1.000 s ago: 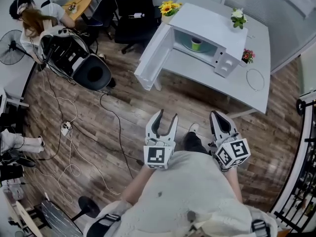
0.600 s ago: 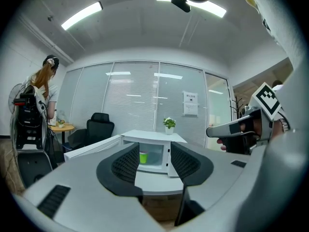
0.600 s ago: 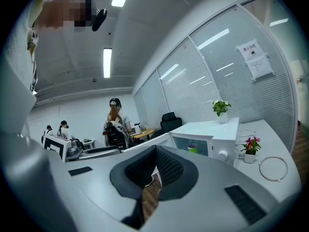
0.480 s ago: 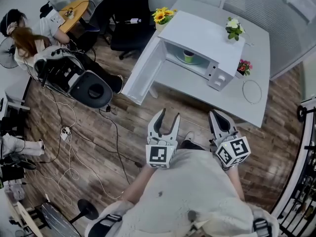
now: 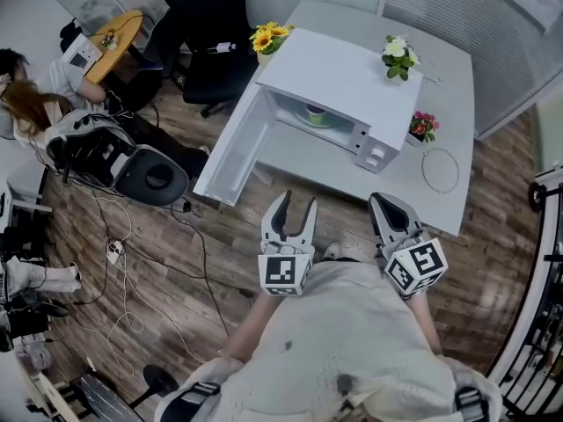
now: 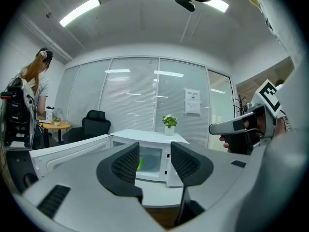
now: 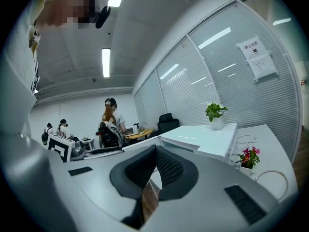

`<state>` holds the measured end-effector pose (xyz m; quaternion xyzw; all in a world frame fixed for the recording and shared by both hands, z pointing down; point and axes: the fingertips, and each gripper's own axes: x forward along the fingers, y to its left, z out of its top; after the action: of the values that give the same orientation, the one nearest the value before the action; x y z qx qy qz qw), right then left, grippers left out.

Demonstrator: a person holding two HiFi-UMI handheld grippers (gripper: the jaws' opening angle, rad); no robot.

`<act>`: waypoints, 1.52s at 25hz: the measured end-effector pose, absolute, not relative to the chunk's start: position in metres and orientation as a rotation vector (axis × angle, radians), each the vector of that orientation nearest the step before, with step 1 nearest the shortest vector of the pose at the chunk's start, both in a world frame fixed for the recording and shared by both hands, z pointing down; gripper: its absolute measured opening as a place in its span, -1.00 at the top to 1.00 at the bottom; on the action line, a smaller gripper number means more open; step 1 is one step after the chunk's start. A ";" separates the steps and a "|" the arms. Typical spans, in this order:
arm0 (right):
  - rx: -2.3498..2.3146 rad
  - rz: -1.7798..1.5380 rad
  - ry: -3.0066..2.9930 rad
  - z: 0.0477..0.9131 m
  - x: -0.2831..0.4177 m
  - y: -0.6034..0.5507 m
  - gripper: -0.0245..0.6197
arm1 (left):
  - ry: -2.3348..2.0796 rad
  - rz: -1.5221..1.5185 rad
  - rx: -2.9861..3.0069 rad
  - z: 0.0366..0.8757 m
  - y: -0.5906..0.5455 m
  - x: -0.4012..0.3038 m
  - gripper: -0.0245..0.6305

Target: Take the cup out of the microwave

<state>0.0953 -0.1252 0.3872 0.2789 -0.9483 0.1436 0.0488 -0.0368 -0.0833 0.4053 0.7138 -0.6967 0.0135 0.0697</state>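
Note:
A white microwave (image 5: 339, 82) stands on the white table (image 5: 440, 86) with its door (image 5: 233, 148) swung wide open to the left. Inside sits a small green cup (image 5: 315, 112) on the turntable. Both grippers hang over the wood floor, short of the table's near edge. My left gripper (image 5: 292, 209) is open and empty; in the left gripper view the cup (image 6: 140, 164) and the microwave (image 6: 157, 159) show through the gap of that gripper (image 6: 155, 151). My right gripper (image 5: 390, 209) has its pads together, holding nothing, and in the right gripper view this gripper (image 7: 156, 151) points past the microwave's door edge.
A potted plant (image 5: 398, 53) stands on the microwave, sunflowers (image 5: 270, 35) behind it, red flowers (image 5: 420, 126) and a cable loop (image 5: 438, 167) to its right. A black office chair (image 5: 207, 42), a black machine (image 5: 149, 174), floor cables (image 5: 132, 262) and a seated person (image 5: 35, 95) lie left.
The table and microwave have drawn nearer and lower in the head view as both grippers travelled toward them. Neither gripper's jaws have changed.

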 end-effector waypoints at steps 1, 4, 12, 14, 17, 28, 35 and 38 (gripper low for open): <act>0.856 0.439 -2.887 0.389 0.097 -0.130 0.90 | -2.093 0.046 2.149 0.408 -0.088 -0.037 0.24; 0.883 0.451 -2.873 0.392 0.100 -0.140 0.90 | -2.080 0.074 2.140 0.415 -0.098 -0.042 0.24; 0.972 0.487 -2.816 0.404 0.105 -0.167 0.90 | -2.023 0.119 2.150 0.433 -0.140 -0.054 0.24; 0.999 0.488 -2.806 0.405 0.102 -0.178 0.90 | -2.001 0.133 2.161 0.440 -0.152 -0.057 0.24; 1.040 0.486 -2.787 0.406 0.096 -0.194 0.90 | -1.962 0.164 2.184 0.451 -0.172 -0.062 0.24; 1.155 0.493 -2.719 0.406 0.061 -0.243 0.90 | -1.862 0.254 2.248 0.480 -0.240 -0.098 0.21; 1.209 0.501 -2.690 0.408 0.040 -0.262 0.90 | -1.793 0.320 2.269 0.508 -0.272 -0.117 0.20; 1.236 0.508 -2.670 0.410 0.034 -0.266 0.90 | -1.780 0.327 2.254 0.522 -0.288 -0.125 0.18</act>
<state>0.0344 -0.2660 0.4105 0.4127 -0.8916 0.1694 0.0777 -0.1255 -0.2881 0.5224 0.7735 -0.6111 0.1121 0.1251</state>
